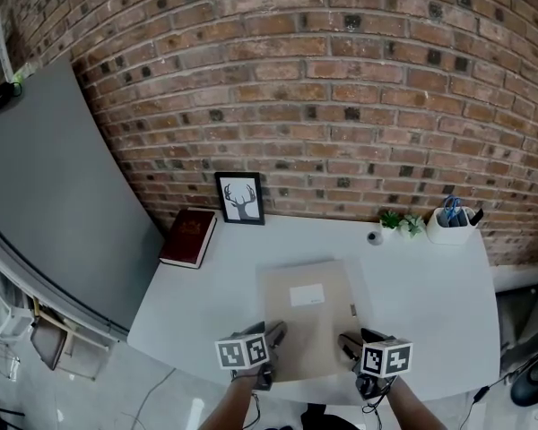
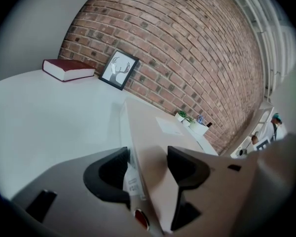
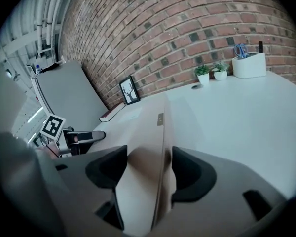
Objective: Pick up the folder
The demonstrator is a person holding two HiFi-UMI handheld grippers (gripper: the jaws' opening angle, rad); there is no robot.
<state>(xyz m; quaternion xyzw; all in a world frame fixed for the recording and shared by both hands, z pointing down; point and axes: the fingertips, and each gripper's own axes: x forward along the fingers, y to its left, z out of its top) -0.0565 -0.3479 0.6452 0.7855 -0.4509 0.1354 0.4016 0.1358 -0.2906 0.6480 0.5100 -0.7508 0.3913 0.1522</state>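
A tan folder (image 1: 305,316) with a white label lies on the white table (image 1: 430,303), its near edge at the table's front. My left gripper (image 1: 271,339) is at the folder's near left corner. In the left gripper view the folder (image 2: 153,132) fills the gap between the jaws of the left gripper (image 2: 147,169), which are shut on its edge. My right gripper (image 1: 351,346) is at the near right corner. In the right gripper view the jaws of the right gripper (image 3: 149,169) stand wide open around the folder (image 3: 148,127), whose edge runs between them.
A dark red book (image 1: 188,236) and a framed deer picture (image 1: 240,198) stand at the table's back left. Small plants (image 1: 402,224), a white pen holder (image 1: 451,227) and a small round object (image 1: 374,237) sit at the back right. A grey panel (image 1: 45,195) borders the left side.
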